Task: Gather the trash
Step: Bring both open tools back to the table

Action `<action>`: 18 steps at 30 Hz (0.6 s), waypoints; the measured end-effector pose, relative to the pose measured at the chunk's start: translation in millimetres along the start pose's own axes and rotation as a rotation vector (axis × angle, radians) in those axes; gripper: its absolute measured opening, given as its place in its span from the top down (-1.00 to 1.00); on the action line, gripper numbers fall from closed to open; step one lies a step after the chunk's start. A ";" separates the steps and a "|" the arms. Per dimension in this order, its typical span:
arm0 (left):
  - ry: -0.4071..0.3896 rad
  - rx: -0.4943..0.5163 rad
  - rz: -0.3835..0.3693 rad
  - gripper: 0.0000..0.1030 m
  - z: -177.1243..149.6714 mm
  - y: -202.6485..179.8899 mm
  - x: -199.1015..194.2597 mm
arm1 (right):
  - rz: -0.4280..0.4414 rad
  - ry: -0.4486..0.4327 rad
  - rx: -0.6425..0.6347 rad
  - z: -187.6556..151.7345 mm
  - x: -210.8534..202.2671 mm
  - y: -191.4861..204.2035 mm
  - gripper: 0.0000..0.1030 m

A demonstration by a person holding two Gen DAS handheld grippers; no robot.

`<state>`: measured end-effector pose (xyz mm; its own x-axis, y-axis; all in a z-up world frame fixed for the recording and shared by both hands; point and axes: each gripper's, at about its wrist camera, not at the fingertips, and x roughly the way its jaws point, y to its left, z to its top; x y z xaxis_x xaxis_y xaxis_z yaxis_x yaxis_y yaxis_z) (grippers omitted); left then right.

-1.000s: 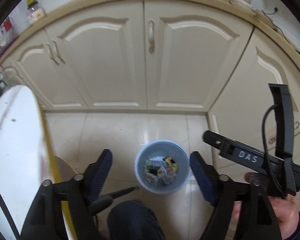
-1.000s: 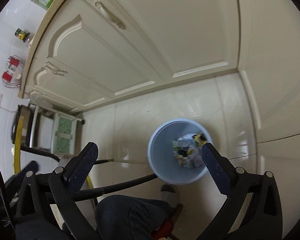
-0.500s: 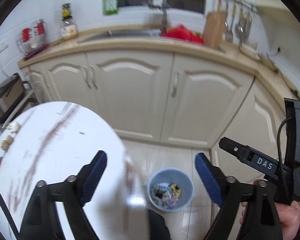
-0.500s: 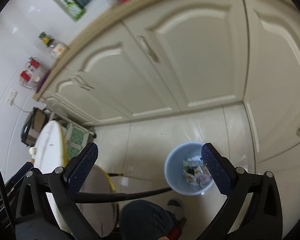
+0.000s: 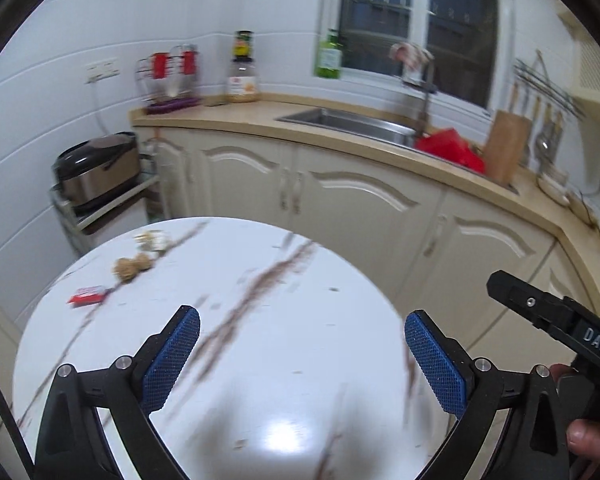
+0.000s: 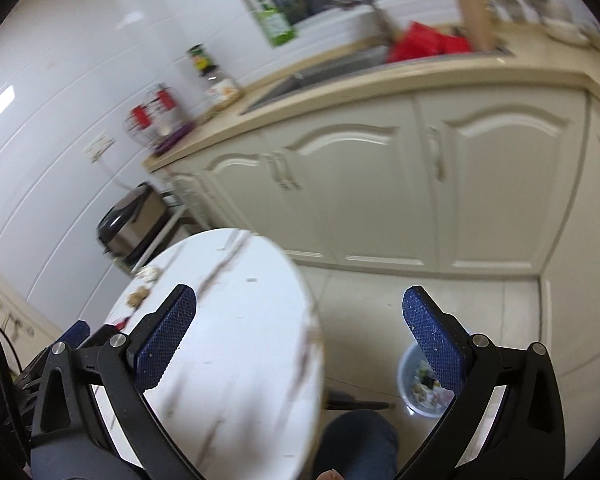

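Observation:
On the far left part of a round white marble table [image 5: 300,360] lie a red wrapper [image 5: 86,295], a brown crumpled ball [image 5: 132,266] and a pale crumpled scrap [image 5: 152,240]. My left gripper [image 5: 302,314] hovers over the table's near side, well short of them. Its jaws are opening and nothing is between them. In the right wrist view my right gripper [image 6: 300,292] is open and empty above the table's right edge [image 6: 312,320]. A light blue bin [image 6: 410,384] holding trash stands on the floor, partly behind the right finger [image 6: 436,344].
Cream cabinets [image 5: 360,208] under a beige counter with a sink [image 5: 348,122] and a red bag [image 5: 448,148] run behind the table. A rice cooker [image 5: 96,172] sits on a rack at the left. A person's knee [image 6: 360,440] is below, and a hand [image 5: 588,436] holds the right gripper's body.
Both grippers have risen from over the bin on the floor and swung left to above the table. The left jaws have spread wider. The bin has dropped out of the left wrist view.

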<state>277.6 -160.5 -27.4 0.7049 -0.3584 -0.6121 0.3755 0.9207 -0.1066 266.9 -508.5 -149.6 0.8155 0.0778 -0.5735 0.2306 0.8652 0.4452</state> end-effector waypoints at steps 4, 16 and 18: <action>-0.024 -0.047 0.040 -0.97 -7.7 40.6 -29.7 | 0.043 0.003 -0.071 -3.6 6.1 50.5 -1.00; -0.048 -0.214 0.169 -0.97 -34.5 150.0 -63.3 | 0.122 0.055 -0.239 -31.5 37.9 156.8 -1.00; -0.034 -0.244 0.192 -0.97 -37.9 167.2 -60.6 | 0.131 0.067 -0.265 -35.7 45.1 170.9 -1.00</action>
<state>274.8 21.0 -37.7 0.7699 -0.1759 -0.6135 0.0810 0.9804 -0.1795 324.2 -339.5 -123.9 0.7904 0.2222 -0.5708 -0.0280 0.9440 0.3286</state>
